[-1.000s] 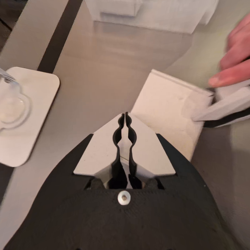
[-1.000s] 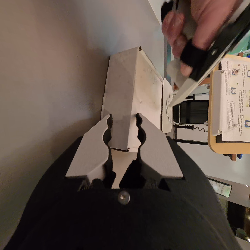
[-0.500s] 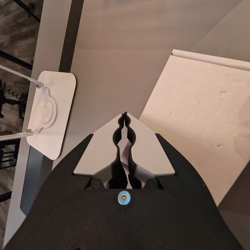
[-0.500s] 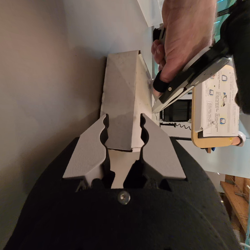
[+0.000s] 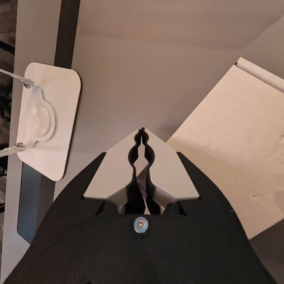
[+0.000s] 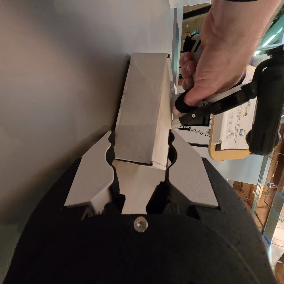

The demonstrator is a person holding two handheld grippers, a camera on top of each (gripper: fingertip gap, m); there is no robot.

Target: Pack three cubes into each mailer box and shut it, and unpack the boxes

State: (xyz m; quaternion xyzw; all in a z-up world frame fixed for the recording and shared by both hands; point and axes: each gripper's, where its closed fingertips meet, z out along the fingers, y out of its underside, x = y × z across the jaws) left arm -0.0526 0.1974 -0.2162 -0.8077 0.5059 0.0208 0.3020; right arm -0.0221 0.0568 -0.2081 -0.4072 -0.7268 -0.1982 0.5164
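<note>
A closed white mailer box [image 6: 142, 107] lies on the grey table [image 6: 61, 92]. My right gripper [image 6: 140, 132] is open, and its two fingers straddle the near end of the box, close to both sides. My left gripper [image 5: 142, 129] is shut and empty. In the left wrist view the box's broad white face [image 5: 230, 153] lies just to its right. In the right wrist view the left gripper's tip [image 6: 176, 121], held by a hand [image 6: 215, 61], rests against the box's right face. No cubes are in view.
A white rounded plate [image 5: 47, 119] with a clear lens and metal brackets sits at the table's left edge. A wooden-edged board with papers [image 6: 230, 135] stands beyond the table. Bare grey table surface [image 5: 138, 76] stretches ahead of the left gripper.
My right fingers have spread wider and now straddle the box's end. My left gripper, still shut, has moved in against the box's face, and its hand has come lower.
</note>
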